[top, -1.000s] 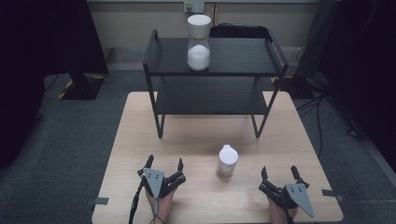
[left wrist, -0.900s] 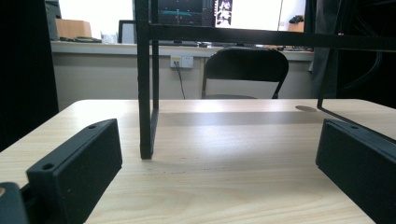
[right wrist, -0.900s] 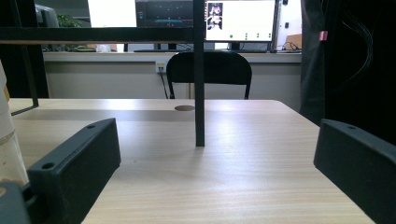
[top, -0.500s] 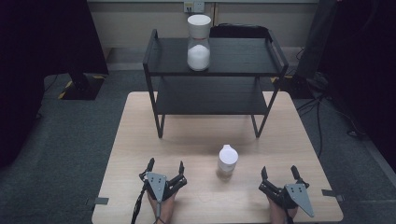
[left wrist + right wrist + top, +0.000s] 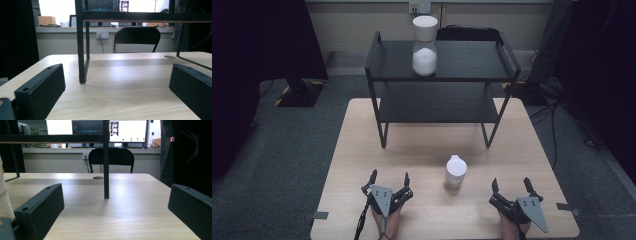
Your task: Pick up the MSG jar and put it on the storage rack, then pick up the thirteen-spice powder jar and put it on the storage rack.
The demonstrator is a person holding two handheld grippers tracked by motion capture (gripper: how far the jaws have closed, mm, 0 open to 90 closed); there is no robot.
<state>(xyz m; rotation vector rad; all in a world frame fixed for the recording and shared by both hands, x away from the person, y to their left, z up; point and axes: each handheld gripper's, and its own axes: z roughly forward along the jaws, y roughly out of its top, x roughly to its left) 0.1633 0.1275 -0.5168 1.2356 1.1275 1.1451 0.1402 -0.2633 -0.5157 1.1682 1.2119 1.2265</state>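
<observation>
Barely any change from a second ago: left gripper (image 5: 389, 184) nudged slightly, right gripper (image 5: 512, 188) parked as before, so probably no grasp started yet. Both resting at the near edge of the worktop (image 5: 352, 150), fingers (image 5: 41, 87) spread wide on each, holding and touching nothing. Small white-lidded jar (image 5: 455, 171) standing between them, a bit further in, closer to the right one. Beyond that, black shelf rack (image 5: 442, 75) with a taller jar (image 5: 425, 46) on top.

bare table (image 5: 362, 150) lies open ahead of both grippers; the small jar (image 5: 455, 171) stands between them, and the rack (image 5: 442, 75) legs block the far half.
</observation>
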